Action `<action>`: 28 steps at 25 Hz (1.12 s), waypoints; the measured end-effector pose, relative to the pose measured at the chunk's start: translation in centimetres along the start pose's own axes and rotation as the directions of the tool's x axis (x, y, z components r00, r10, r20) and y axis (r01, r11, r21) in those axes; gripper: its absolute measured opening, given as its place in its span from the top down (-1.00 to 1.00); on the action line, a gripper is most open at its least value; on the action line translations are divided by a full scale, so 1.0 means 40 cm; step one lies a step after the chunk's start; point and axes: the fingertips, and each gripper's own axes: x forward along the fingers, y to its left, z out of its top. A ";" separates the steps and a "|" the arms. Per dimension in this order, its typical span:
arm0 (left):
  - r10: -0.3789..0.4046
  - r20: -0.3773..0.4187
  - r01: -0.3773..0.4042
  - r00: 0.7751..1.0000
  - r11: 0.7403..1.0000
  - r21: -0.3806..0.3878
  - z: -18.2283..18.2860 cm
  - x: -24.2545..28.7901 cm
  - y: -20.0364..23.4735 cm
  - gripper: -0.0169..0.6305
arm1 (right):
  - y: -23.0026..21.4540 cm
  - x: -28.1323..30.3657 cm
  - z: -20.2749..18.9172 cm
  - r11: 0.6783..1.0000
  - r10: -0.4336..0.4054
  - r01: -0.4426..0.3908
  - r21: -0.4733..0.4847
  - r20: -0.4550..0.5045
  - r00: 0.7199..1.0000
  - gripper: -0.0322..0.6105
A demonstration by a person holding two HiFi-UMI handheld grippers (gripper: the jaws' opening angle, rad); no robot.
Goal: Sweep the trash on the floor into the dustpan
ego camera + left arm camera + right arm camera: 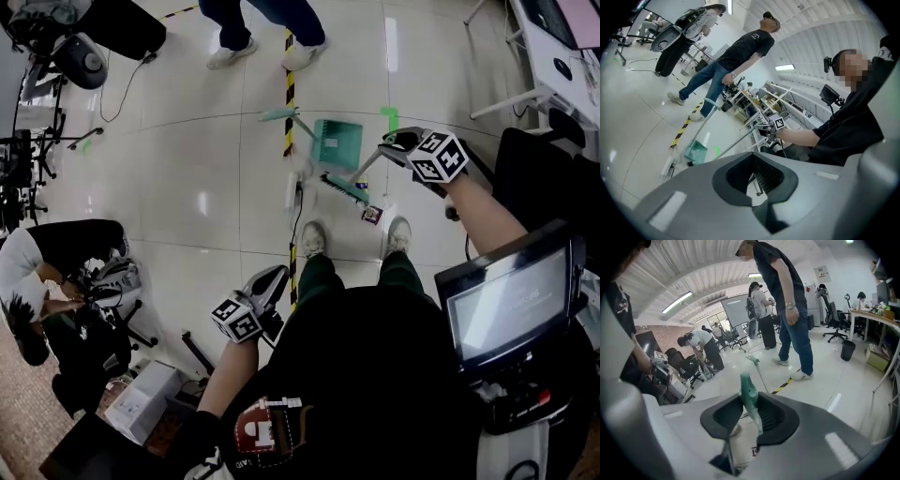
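The teal dustpan (337, 142) stands on the pale floor ahead of my feet, its long handle (281, 115) leaning left. My right gripper (394, 146) is shut on the teal broom handle (750, 399). The broom head (344, 188) rests on the floor just in front of the dustpan. A small dark piece of trash (372, 215) lies near my right shoe, behind the broom head. My left gripper (272, 281) hangs by my left leg, shut with nothing in it. The left gripper view shows the dustpan (697, 151) and right gripper (771, 129) from the side.
Yellow-black floor tape (289, 94) runs toward a standing person's shoes (305, 52). A white power strip (292, 187) lies by the tape. A person crouches at a chair (37, 272) on the left. A monitor cart (511, 300) stands close on my right.
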 end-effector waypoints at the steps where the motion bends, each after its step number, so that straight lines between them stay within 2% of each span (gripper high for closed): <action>1: 0.007 -0.001 -0.007 1.000 1.000 -0.005 -0.009 -0.007 0.015 0.97 | -0.012 0.023 -0.004 1.000 0.005 -0.005 -0.003 -0.006 1.000 0.62; 6: 0.050 -0.014 -0.050 0.999 0.998 -0.048 -0.034 -0.043 0.037 0.97 | -0.049 0.068 -0.003 0.998 0.008 -0.012 -0.065 -0.063 0.998 0.62; 17: 0.043 -0.011 -0.043 0.999 0.997 -0.066 -0.020 -0.022 0.015 0.97 | -0.100 0.026 -0.070 0.965 -0.042 -0.018 -0.263 -0.223 0.974 0.63; 21: 0.035 0.001 -0.035 0.999 0.998 -0.054 -0.036 -0.023 0.023 0.97 | -0.062 0.024 -0.104 0.942 -0.007 -0.099 -0.322 -0.311 0.950 0.63; 25: 0.039 0.001 -0.039 0.999 0.998 -0.058 -0.028 -0.014 0.014 0.97 | 0.002 0.026 -0.119 0.918 0.071 -0.221 -0.329 -0.412 0.908 0.63; 28: 0.033 0.012 -0.032 0.999 0.998 -0.053 -0.029 -0.010 0.012 0.97 | 0.004 0.044 -0.120 0.913 0.080 -0.249 -0.324 -0.455 0.887 0.62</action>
